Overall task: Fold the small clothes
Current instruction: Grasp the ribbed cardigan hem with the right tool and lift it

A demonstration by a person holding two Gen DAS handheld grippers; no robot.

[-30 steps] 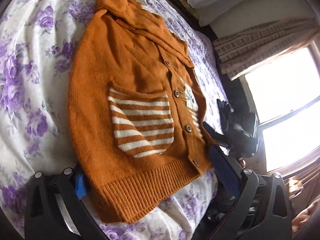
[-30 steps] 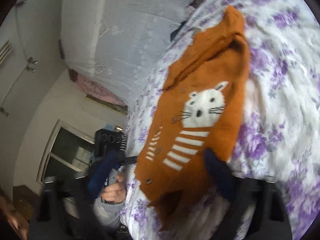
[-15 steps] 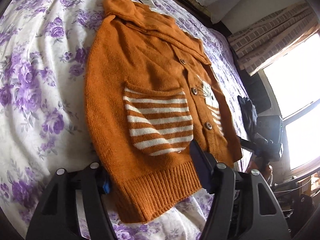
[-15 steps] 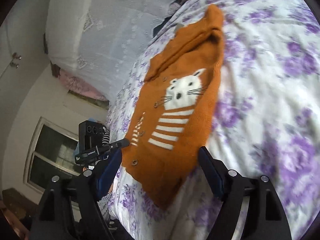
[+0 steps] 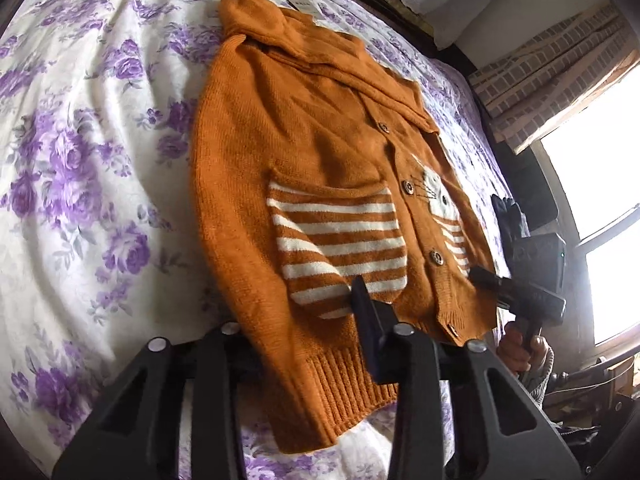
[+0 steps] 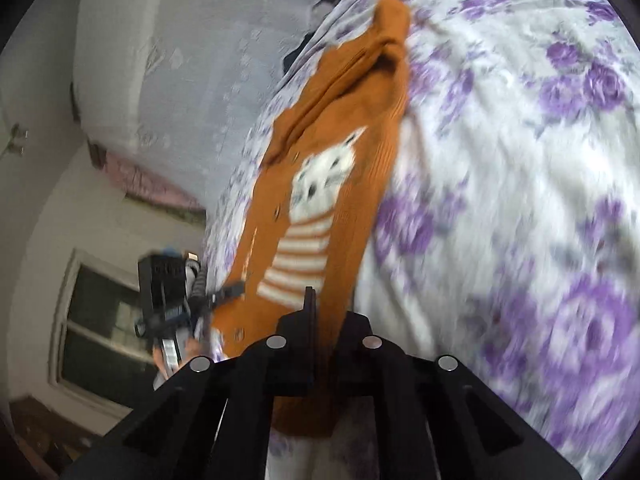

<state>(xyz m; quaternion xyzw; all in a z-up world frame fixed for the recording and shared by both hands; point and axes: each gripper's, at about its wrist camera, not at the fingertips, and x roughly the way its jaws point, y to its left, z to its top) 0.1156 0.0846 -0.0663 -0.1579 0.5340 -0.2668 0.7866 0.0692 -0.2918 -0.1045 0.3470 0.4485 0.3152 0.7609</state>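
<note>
An orange knit cardigan (image 5: 312, 152) with striped pockets, wooden buttons and a white cat face lies flat on the flowered bedsheet (image 5: 80, 160), hood at the far end. My left gripper (image 5: 304, 336) is closing over the ribbed hem at its near left corner, one finger on top of the fabric. My right gripper (image 6: 324, 320) is shut on the hem at the other bottom corner of the cardigan (image 6: 332, 184). The right gripper also shows in the left wrist view (image 5: 516, 284), at the hem's right end.
The bed's edge (image 5: 480, 128) runs along the right in the left wrist view, with a bright window (image 5: 600, 200) and curtain (image 5: 552, 80) beyond. A white lace cover (image 6: 180, 52) and a dark window (image 6: 104, 320) lie to the left in the right wrist view.
Both grippers have moved in onto the cardigan's hem and closed from wide open. The right jaws now pinch the fabric; the left jaws have narrowed around the hem corner.
</note>
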